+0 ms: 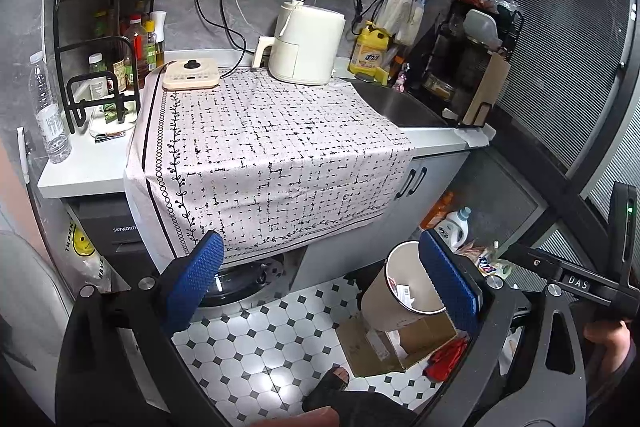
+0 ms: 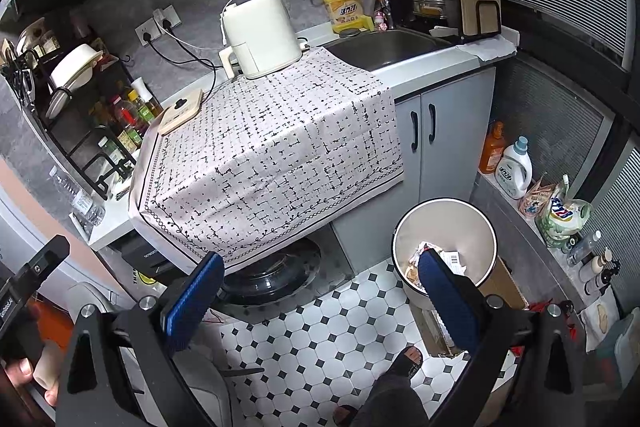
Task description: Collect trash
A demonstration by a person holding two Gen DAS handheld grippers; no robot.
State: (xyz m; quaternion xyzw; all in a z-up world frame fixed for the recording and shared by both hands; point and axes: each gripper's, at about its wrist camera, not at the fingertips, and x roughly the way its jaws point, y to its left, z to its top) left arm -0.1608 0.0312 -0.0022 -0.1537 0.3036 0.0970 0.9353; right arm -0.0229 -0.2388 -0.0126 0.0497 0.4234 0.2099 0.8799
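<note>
A beige round trash bin stands on the tiled floor by the cabinet; it also shows in the right wrist view with crumpled paper and a barcode slip inside. My left gripper is open and empty, held above the floor left of the bin. My right gripper is open and empty, its right finger overlapping the bin's near rim in view. The patterned cloth covers the counter.
A cardboard box and red wrapper lie by the bin. An air fryer, scale, water bottle, spice rack and sink are on the counter. Detergent bottles line the right ledge. A sandalled foot is below.
</note>
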